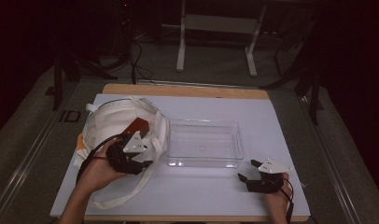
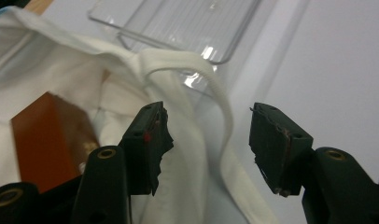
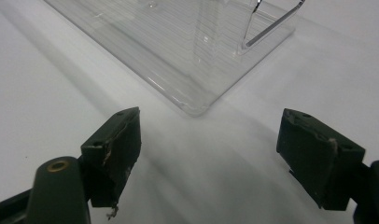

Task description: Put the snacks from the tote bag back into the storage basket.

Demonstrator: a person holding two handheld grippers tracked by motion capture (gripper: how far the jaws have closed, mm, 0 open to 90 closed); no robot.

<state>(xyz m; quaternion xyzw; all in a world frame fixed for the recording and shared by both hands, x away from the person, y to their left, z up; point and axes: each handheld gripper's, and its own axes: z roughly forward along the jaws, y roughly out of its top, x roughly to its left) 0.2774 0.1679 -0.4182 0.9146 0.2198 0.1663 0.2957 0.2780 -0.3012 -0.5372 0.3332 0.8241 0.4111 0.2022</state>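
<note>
Hands at six o'clock, both pairs of jaws apart over a white counter.

Left gripper (image 1: 148,151) sits at the eight o'clock side by the white cloth bag (image 1: 113,116), jaws standing narrowly apart and pressing on nothing; in its own view a bag strap (image 2: 178,60) loops beyond them, and the brown box (image 1: 137,126) lies in the bag's mouth, partly covered by cloth and cut off by the left jaw. Right gripper (image 1: 248,170) rests at four o'clock, jaws wide and empty, near a corner of the clear tray (image 1: 204,122) at the centre. Bag contents beyond the box are too dark to make out. Bare counter (image 1: 215,196) runs from five to seven o'clock and past the tray toward two. Grey floor (image 1: 215,56) and a white stand (image 1: 180,46) lie at twelve; the room's sides are black.
</note>
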